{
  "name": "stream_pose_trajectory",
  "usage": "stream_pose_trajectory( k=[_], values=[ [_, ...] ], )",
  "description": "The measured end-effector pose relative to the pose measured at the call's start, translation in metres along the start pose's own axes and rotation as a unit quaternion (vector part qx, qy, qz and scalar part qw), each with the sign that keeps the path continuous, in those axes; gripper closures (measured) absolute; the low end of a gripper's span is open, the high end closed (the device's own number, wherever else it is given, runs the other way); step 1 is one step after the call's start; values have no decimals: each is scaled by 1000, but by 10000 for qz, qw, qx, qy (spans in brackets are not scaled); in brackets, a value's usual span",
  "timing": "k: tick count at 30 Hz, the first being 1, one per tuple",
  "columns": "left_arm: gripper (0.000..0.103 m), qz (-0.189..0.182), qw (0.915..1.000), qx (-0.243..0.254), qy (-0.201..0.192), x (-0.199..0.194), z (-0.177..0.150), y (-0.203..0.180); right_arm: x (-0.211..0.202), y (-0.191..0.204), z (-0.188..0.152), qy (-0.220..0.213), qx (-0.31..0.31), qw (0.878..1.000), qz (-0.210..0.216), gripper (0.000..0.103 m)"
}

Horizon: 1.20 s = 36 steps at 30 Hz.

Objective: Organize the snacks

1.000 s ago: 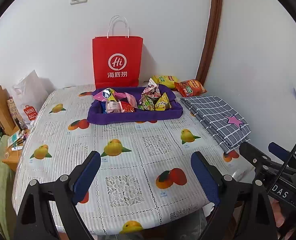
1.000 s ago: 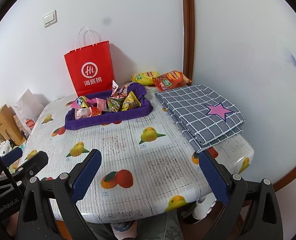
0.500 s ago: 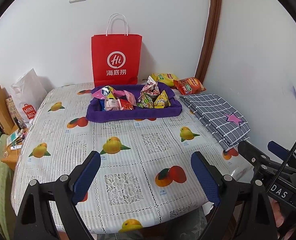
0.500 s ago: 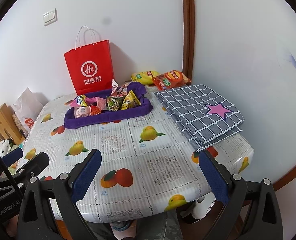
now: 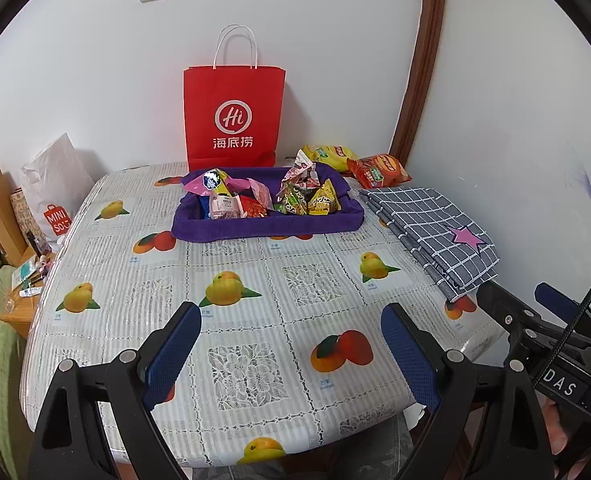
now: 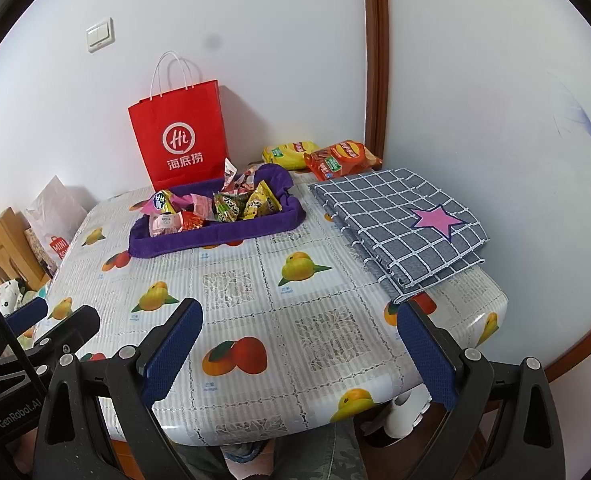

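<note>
A purple fabric tray [image 5: 263, 229] [image 6: 219, 236] at the far side of the table holds several small snack packets [image 5: 255, 198] [image 6: 215, 208]. Behind it to the right lie a yellow chip bag [image 5: 329, 154] [image 6: 289, 152] and an orange chip bag [image 5: 379, 170] [image 6: 341, 158]. My left gripper [image 5: 291, 344] hovers open over the table's near edge with nothing between its blue pads. My right gripper [image 6: 299, 344] also stands open and empty over the near edge, and shows as a black frame [image 5: 535, 332] at the right of the left wrist view.
A red paper bag [image 5: 233, 120] [image 6: 179, 144] stands against the wall behind the tray. A folded grey checked cloth with a pink star [image 5: 431, 232] [image 6: 403, 224] lies on the right of the fruit-print tablecloth [image 5: 255, 280]. A white shopping bag [image 5: 55, 192] and wooden furniture sit to the left.
</note>
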<state>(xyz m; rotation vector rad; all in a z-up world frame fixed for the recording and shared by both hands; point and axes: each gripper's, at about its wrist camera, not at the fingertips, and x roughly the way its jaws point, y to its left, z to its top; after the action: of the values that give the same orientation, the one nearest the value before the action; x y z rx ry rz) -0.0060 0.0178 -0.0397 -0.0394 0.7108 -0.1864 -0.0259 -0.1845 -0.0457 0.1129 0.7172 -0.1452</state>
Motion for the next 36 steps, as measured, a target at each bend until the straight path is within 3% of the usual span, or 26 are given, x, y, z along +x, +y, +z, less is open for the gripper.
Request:
stream_pose_trajectory(
  k=[36],
  values=[
    [12, -58, 10000, -27, 35, 3, -4, 1, -4, 2, -1, -72, -22, 10000, 19, 6]
  ],
)
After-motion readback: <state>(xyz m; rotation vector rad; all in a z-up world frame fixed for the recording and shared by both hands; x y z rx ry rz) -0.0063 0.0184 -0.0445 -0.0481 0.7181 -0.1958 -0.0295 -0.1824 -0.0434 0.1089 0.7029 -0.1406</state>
